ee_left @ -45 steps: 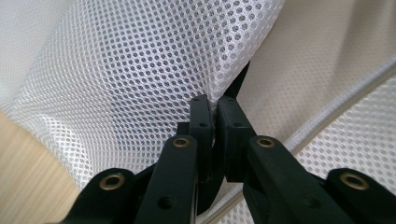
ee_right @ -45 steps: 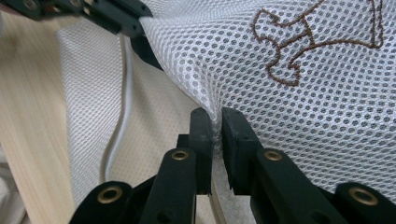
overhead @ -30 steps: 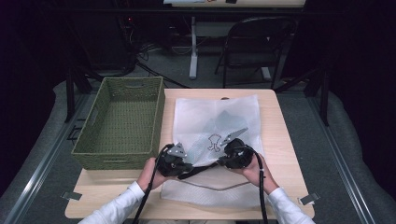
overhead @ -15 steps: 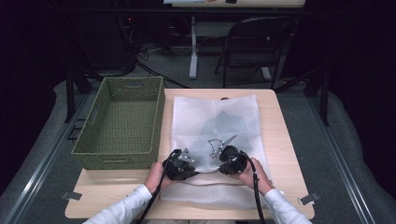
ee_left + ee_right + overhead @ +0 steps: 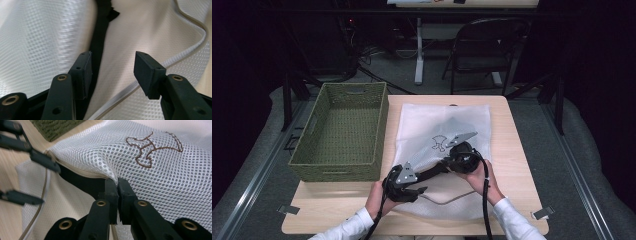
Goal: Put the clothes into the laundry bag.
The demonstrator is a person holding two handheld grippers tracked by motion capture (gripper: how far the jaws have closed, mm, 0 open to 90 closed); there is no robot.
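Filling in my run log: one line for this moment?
left gripper: jaws just opened, off bag | right gripper: shut on mesh bag edge, lifting it | basket: left of bag

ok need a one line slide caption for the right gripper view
Right gripper pinches the white mesh bag at its open edge, lifting it.

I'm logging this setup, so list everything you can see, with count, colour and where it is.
mesh bag: one, white with a brown embroidered motif, lying on the table's middle, its near edge lifted
basket: one, green woven, on the table's left
table: one, light wood
folding chair: one, black, behind the table
left gripper: one, black, jaws just opened, nothing pinched
right gripper: one, black, shut on the mesh bag's edge
hands: two, white sleeves, at the near edge
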